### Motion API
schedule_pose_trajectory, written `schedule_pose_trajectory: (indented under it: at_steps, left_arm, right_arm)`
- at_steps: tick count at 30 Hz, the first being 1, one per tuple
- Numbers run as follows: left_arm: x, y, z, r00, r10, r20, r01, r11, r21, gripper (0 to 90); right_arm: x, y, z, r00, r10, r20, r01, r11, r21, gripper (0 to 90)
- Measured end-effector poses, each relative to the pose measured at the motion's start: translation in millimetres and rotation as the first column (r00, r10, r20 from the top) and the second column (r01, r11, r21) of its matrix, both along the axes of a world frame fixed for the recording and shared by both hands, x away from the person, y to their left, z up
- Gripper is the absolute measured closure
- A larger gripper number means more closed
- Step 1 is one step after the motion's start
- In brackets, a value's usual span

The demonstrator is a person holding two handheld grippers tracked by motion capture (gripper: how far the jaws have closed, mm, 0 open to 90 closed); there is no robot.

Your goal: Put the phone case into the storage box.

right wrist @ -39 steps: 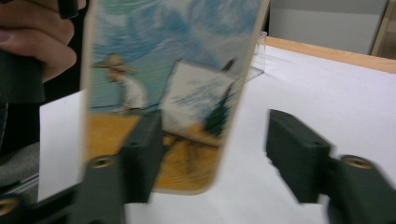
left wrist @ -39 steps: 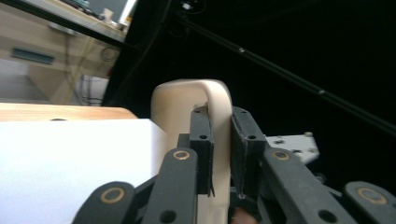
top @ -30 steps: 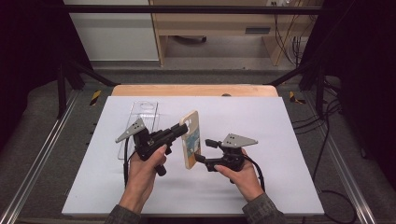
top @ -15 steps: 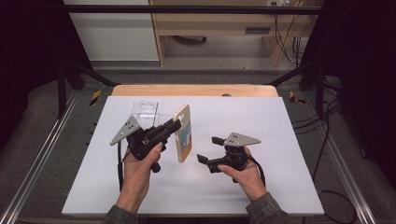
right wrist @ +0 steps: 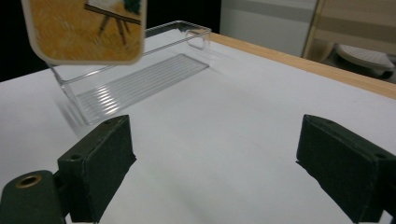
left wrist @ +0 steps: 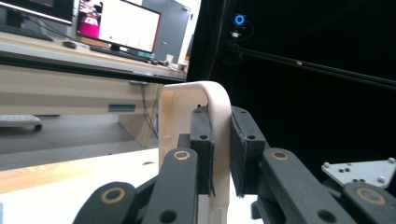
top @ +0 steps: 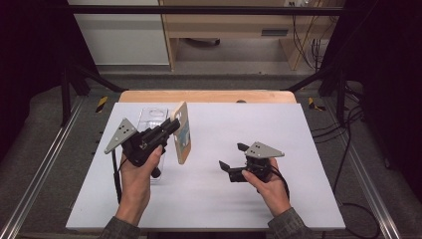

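Thin cream-edged rectangular card with a painted picture on its face [top: 182, 133], held on edge, upright, lifted off the white table, just beside a clear plastic tray [top: 149, 119]

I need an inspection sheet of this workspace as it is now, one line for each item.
Surface: white table top with a wooden strip along its far edge.
Job's things: picture board, tan-edged, held on edge above the table; clear plastic tray lying on the table behind it.
Clutter: nothing seen.
Grippers: left gripper shut on the picture board's top edge; right gripper open with nothing between its pads, low over the table, and its jaws have just been opening.
Cables: a black cable trails from the left gripper; more cables lie on the floor at the right.
Surroundings: dark frame bars, grey floor, a wooden desk with screens beyond the table.
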State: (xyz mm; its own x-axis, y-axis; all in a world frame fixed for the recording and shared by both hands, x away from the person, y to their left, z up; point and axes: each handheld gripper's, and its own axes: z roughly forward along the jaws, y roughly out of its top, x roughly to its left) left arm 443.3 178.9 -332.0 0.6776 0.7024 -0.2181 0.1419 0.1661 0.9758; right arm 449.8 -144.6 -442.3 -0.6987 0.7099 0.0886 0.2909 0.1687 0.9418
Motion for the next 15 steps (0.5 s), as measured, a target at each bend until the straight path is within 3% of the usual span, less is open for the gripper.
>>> schedule_pose_trajectory:
  at_steps: [4, 9, 15]
  left_arm:
    - [2.1, 8.0, 4.3, 0.9994, 0.034, 0.005, -0.034, 0.9994, 0.000, 80.2]
    - [4.8, 16.6, 10.5, 0.9971, 0.075, 0.013, -0.075, 0.9972, 0.000, 80.1]
    - [9.6, 26.5, 18.1, 0.9921, 0.122, 0.030, -0.122, 0.9925, -0.012, 80.1]
  right_arm:
    - [-1.4, -10.1, -1.9, 0.9988, -0.047, 0.010, 0.047, 0.999, 0.008, 8.6]
    - [-3.1, -23.9, -4.1, 0.9979, -0.065, 0.000, 0.065, 0.998, 0.023, 7.9]
    - [-5.3, -38.0, -7.7, 0.9919, -0.120, 0.040, 0.119, 0.992, 0.029, 8.9]
